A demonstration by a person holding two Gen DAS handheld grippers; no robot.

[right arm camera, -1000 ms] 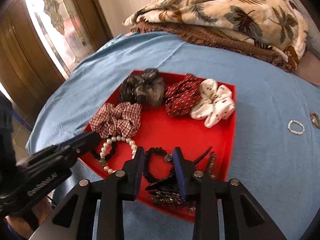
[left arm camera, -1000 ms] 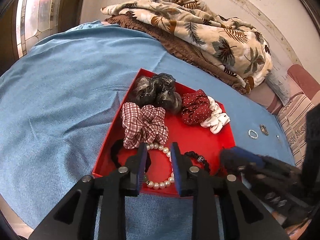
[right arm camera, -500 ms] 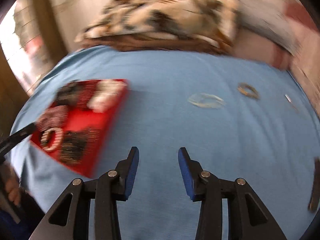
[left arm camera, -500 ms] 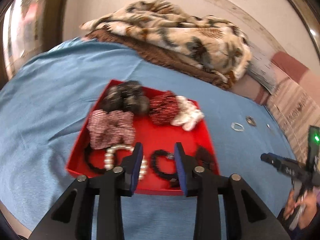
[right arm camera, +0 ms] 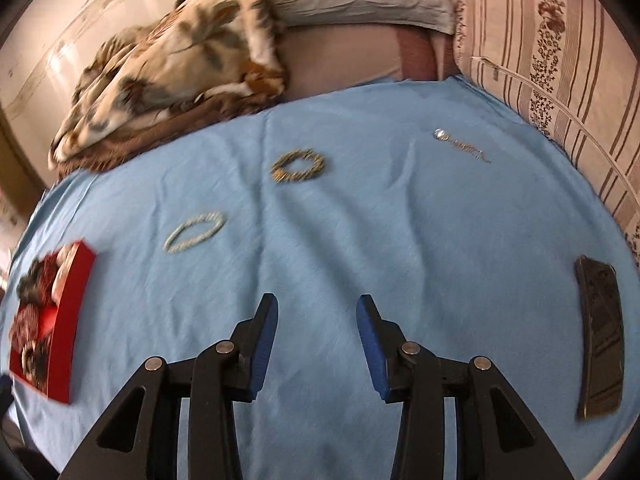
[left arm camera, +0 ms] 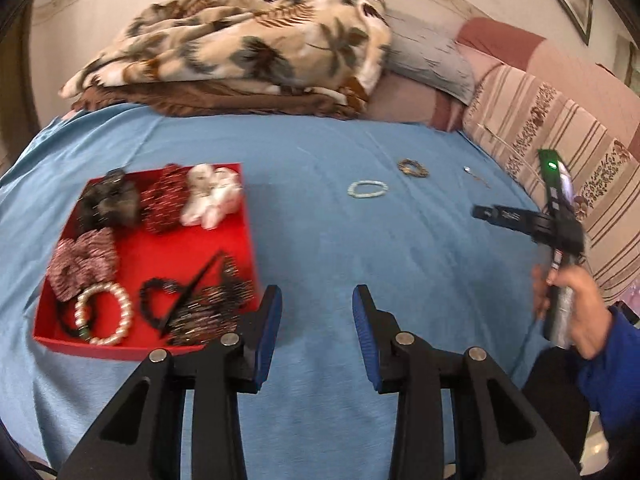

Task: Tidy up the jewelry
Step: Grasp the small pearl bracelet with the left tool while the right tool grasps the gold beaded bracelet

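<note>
— Both grippers have swung right, away from the red tray point(left arm camera: 246, 216)?
— Yes. Left gripper point(left arm camera: 317, 300) and right gripper point(right arm camera: 317, 312) gape, empty. Scrunchies point(left arm camera: 210, 196) fill the tray; the pale bracelet point(right arm camera: 195, 232) lies right of it on bare blue cloth point(right arm camera: 400, 240).

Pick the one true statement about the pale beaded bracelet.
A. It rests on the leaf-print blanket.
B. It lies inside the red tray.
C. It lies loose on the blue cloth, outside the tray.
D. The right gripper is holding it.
C: the pale beaded bracelet lies on the blue cloth, apart from the red tray, and the right gripper is open and empty.
</note>
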